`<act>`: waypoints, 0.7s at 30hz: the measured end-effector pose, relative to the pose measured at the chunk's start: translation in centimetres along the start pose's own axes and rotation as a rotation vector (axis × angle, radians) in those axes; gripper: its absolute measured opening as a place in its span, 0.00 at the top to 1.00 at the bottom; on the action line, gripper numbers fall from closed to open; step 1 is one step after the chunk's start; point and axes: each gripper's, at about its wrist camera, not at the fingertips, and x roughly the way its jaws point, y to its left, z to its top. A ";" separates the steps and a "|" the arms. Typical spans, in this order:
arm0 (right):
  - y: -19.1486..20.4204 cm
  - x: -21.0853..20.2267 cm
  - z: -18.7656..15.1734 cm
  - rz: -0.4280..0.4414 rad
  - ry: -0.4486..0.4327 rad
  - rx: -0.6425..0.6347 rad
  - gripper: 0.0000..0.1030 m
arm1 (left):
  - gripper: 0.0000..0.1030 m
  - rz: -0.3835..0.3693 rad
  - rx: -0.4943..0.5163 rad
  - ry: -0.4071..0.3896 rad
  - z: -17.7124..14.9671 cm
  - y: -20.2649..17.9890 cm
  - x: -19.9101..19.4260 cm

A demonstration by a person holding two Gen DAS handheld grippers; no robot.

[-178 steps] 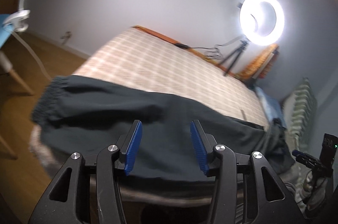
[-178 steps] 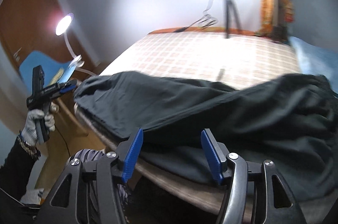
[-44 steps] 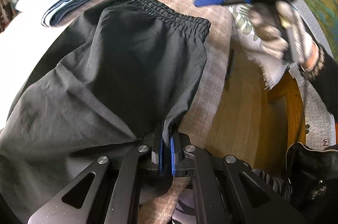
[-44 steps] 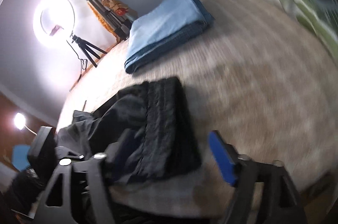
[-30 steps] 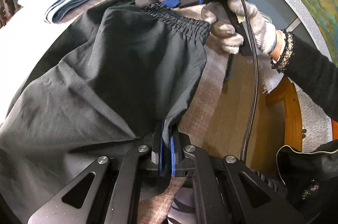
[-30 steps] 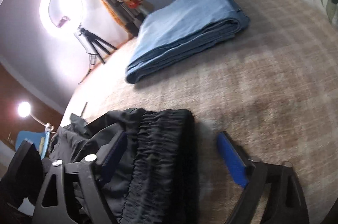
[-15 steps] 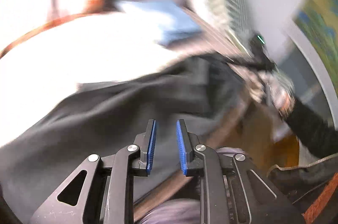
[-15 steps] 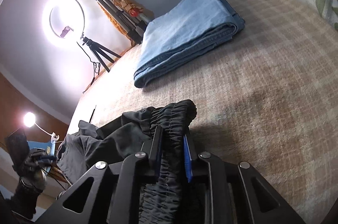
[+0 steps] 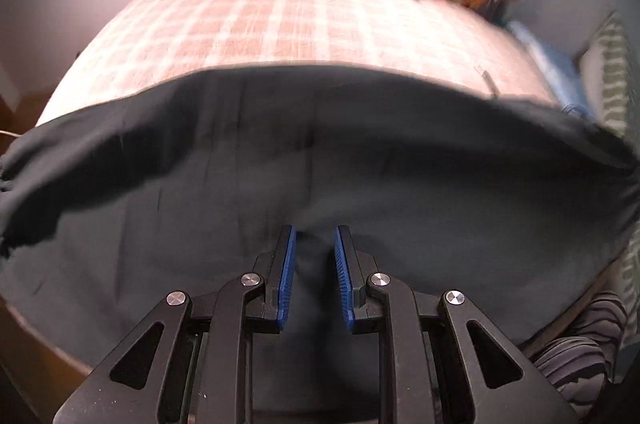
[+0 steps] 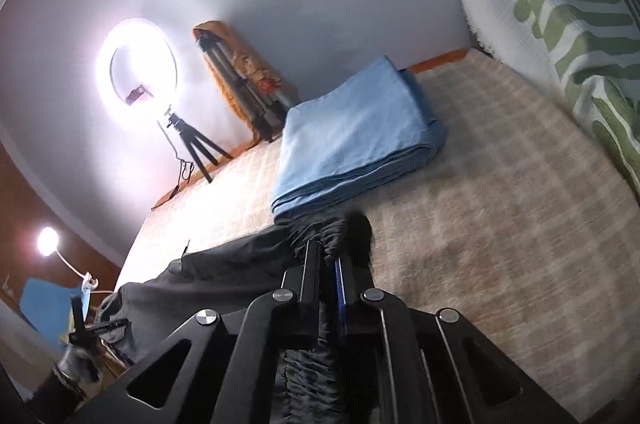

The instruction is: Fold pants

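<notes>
We've got R gripper (image 10: pixel 328 260) clamped on pants (image 9: pixel 320 160) waistband, L gripper (image 9: pixel 313 264) slightly apart over mid-fabric at 6 o'clock; next, grab w/ L, fold.

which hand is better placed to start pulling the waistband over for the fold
Right. The right tool is already shut on the gathered waistband of the black pants. The left tool hangs open over the flat middle of the fabric, gripping nothing.

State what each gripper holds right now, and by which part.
Right gripper: shut on the black pants at the elastic waistband. Left gripper: open over the fabric, gripping nothing.
</notes>
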 end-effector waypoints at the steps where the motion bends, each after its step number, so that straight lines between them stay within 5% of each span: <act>1: -0.4 0.7 -0.2 -0.013 0.025 0.008 0.97 | 0.83 -0.004 -0.003 -0.002 0.0 -0.3 0.0; 5: -1.2 4.0 -1.2 -0.084 0.137 -0.019 0.93 | 0.83 0.003 0.016 -0.013 -0.2 -0.5 0.1; 9: -1.4 4.8 -1.0 -0.181 0.164 -0.015 0.66 | 0.83 -0.014 -0.002 -0.021 -0.3 0.0 -0.6; 15: 2.9 2.9 1.2 -0.091 0.113 -0.100 0.55 | 0.83 0.001 -0.032 -0.110 -1.1 1.7 -3.9; 21: 9.7 5.3 2.9 0.031 0.154 -0.233 0.53 | 0.83 0.075 -0.044 -0.125 -1.7 4.4 -5.2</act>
